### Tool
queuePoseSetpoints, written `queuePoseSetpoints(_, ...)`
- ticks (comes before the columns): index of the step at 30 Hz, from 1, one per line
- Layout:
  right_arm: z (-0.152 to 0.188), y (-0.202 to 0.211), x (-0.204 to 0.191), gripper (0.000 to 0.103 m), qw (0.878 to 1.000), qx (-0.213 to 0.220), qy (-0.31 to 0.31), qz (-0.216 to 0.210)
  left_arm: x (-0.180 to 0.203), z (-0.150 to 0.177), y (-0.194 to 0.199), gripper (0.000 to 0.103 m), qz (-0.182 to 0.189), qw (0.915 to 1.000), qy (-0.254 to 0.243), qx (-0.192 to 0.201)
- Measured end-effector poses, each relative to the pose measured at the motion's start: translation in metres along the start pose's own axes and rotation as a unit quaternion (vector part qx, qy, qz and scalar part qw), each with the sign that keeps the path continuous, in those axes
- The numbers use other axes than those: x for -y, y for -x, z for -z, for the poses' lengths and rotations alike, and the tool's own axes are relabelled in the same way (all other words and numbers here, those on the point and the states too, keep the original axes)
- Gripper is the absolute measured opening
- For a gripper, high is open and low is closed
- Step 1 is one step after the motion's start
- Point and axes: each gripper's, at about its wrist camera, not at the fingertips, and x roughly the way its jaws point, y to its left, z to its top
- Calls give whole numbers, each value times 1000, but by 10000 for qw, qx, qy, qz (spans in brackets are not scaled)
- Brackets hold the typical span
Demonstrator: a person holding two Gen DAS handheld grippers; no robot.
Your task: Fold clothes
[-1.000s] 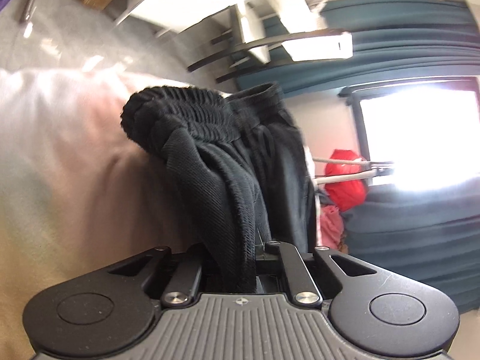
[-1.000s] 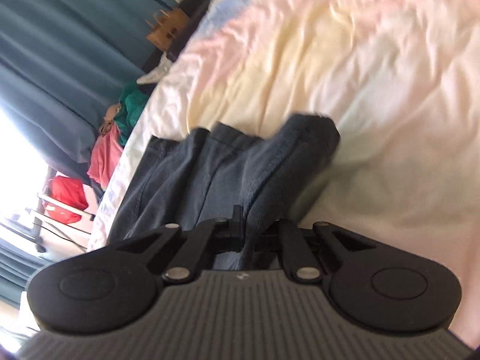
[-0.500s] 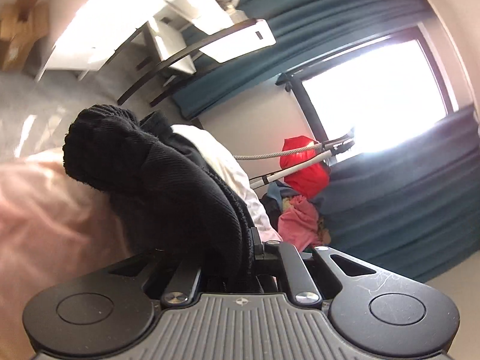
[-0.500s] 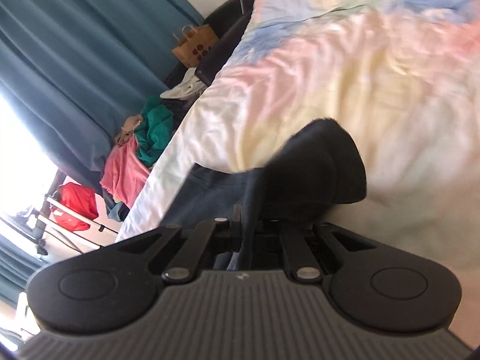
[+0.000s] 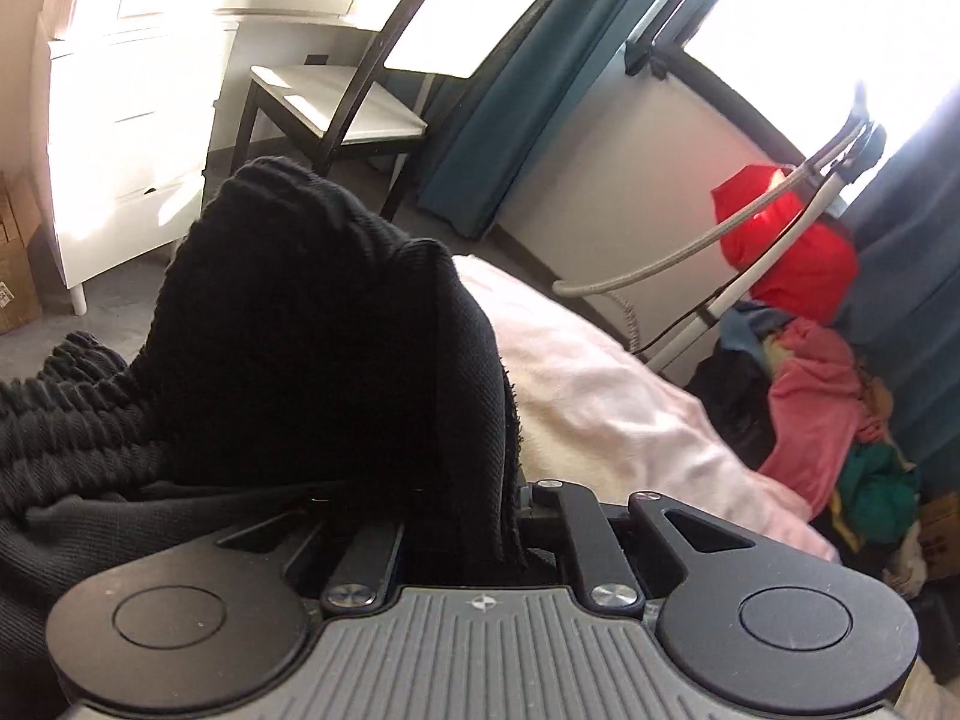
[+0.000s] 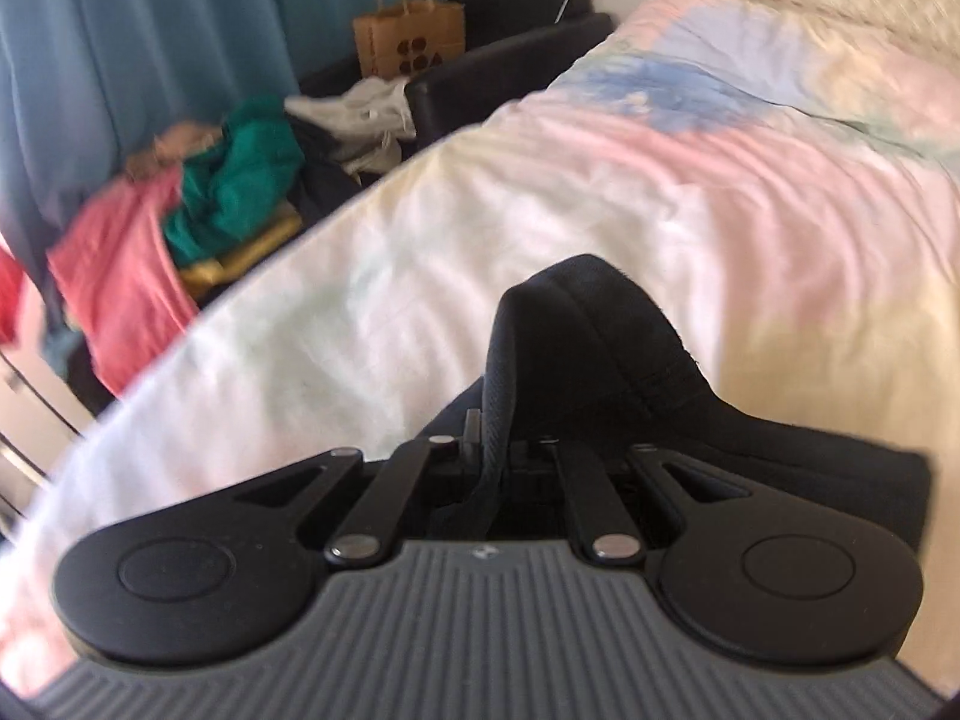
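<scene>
The black garment (image 5: 324,360) is made of a dark ribbed knit. In the left wrist view a thick fold of it is bunched up and raised above the pale bed cover, while its gathered elastic waistband (image 5: 66,408) is seen at the left, lying lower and wrinkled. In the right wrist view another part of the same black garment (image 6: 594,348) is lifted into a rounded hump, with a stitched hem along its edge.
</scene>
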Motion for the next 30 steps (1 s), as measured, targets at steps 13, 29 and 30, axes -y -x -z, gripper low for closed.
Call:
queuePoseSetpoints(13, -3, 23, 56, 51, 9897, -289, -356, -1357, -6, 30, 45, 42, 239, 9962, -792, 279)
queuePoseSetpoints(29, 94, 85, 250, 62, 9201, -918, -2619, -2763, -173, 133, 145, 74, 1177, 9798, 1585, -318)
queuePoseSetpoints(30, 95, 81, 247, 61, 9200, -935, -2574, -2805, -178, 132, 137, 73, 1265, 9768, 1688, -368)
